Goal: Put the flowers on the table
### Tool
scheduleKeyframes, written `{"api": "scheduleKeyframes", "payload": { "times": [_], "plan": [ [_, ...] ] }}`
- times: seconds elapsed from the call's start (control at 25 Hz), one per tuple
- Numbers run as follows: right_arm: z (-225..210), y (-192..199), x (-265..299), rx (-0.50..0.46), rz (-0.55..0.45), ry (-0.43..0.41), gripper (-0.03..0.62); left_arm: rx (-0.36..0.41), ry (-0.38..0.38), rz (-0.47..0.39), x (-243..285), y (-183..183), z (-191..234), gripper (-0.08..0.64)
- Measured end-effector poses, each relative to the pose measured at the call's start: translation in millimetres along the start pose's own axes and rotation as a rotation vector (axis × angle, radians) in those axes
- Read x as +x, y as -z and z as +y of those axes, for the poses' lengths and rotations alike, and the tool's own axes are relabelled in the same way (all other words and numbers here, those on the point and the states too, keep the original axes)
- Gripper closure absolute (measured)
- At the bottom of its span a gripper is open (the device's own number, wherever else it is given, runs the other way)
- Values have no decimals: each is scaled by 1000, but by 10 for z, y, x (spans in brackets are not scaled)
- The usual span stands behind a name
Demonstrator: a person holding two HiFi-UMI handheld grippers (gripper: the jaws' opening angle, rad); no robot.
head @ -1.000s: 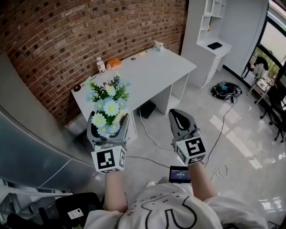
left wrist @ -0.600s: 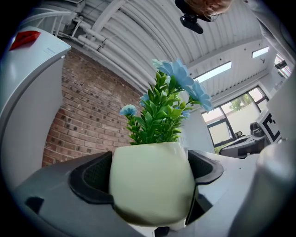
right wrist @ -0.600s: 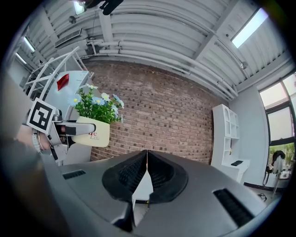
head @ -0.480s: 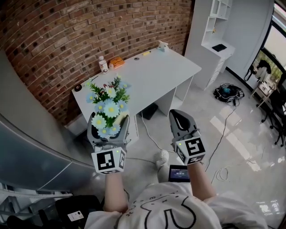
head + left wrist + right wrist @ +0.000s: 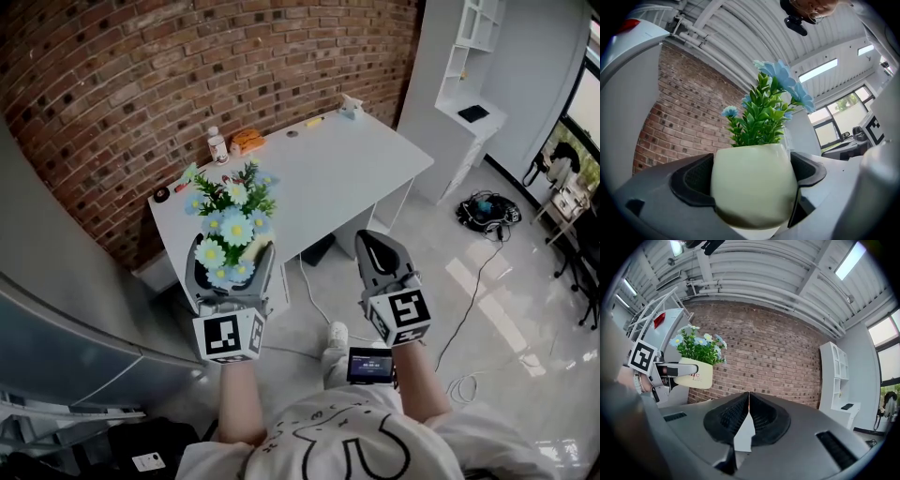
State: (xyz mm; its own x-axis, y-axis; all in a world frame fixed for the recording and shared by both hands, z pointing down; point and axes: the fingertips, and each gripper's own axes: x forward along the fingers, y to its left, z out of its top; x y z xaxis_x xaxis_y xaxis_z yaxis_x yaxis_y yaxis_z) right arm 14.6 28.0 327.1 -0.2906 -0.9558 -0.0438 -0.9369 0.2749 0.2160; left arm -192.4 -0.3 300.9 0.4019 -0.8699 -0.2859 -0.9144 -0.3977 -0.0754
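A person walks a pot of flowers (image 5: pixel 230 214) toward a white desk (image 5: pixel 342 164) set against a brick wall (image 5: pixel 141 75), seen from above in the head view. The left tongs (image 5: pixel 232 259), at lower left of the frame, are clamped on the pale round pot (image 5: pixel 753 185); the left gripper view shows both dark pads pressed against its sides, with green stems and blue and cream blooms rising upright above the rim. The right tongs (image 5: pixel 376 242), at lower centre, carry nothing: the right gripper view shows their jaws pressed together with only a thin seam between them, and the potted flowers appear at that frame's upper left, held up in the air beside them. The desk fills the upper middle of the head view. A small bottle (image 5: pixel 217 145) and an orange item (image 5: pixel 247 141) stand along its far edge by the wall, and most of its top is bare. The person's feet are on the shiny floor (image 5: pixel 450 281), and the pot hangs in the air around the desk's near left corner rather than resting on it. By these pictures the pickup looks done and the carry is under way. What seems left is to close the gap, lower the pot onto a bare patch of the desk and part the left jaws to leave it standing.
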Motion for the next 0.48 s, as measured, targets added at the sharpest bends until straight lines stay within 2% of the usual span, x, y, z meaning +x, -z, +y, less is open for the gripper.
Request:
{"api": "scheduleKeyframes", "payload": {
  "times": [0.48],
  "plan": [
    [-975,306,1018,24,-2,-59,572,7,-51,10,1245,375,-124,55]
  ]
}}
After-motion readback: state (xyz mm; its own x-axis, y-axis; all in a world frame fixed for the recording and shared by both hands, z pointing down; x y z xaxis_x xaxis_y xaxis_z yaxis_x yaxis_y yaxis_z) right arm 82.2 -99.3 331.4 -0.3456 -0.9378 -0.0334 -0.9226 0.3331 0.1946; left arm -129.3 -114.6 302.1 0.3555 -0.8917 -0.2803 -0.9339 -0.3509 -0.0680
